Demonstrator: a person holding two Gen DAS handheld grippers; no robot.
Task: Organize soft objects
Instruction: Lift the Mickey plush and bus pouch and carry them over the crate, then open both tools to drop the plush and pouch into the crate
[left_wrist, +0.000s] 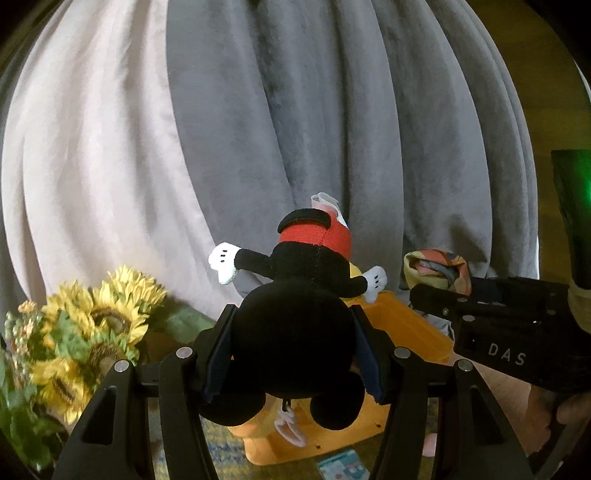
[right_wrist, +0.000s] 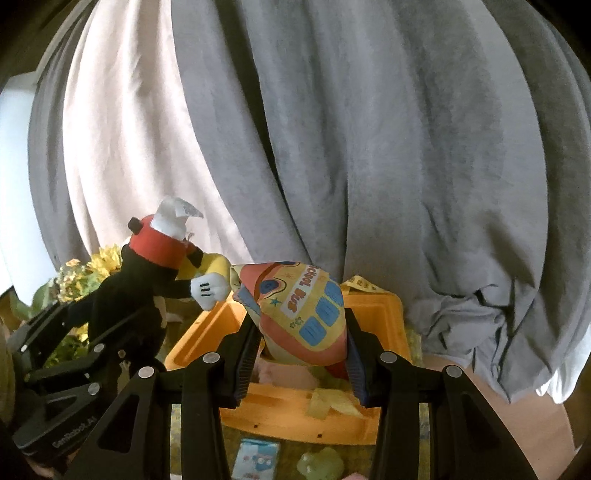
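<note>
While the left wrist view looks slightly downward toward the curtains (left_wrist: 332, 110), the left gripper (left_wrist: 291, 354) holds a black mouse plush (left_wrist: 295, 332) by its round head, jaws about half wide and pressed against both sides. Its body sticks up and away, red shorts (left_wrist: 314, 238) topmost, white gloves spread to either side. Below it sits an orange bin (left_wrist: 406, 325), whose near wall shows under the plush. Sunflowers (left_wrist: 96, 325) crowd the lower left, close to the left finger. At the right, the right gripper (left_wrist: 443, 299) comes in from the edge, carrying a bus pillow (left_wrist: 436, 269) just beyond the bin's far right corner; part of a hand (left_wrist: 569, 410) shows beneath it.

Seen from the right wrist, the right gripper (right_wrist: 303, 343) has its jaws narrow and clamped on the bus pillow (right_wrist: 303, 310), which is tilted, with one corner pointing up and left. It hangs over the bin (right_wrist: 199, 332), above the far edge. The plush (right_wrist: 133, 295) is at the left, one glove almost touching the pillow's upper corner, the left gripper (right_wrist: 74, 354) below it. Inside the bin lie a few pale soft items, blurred. Grey curtain folds bunch close off the bin's right side, leaving little room there.
</note>
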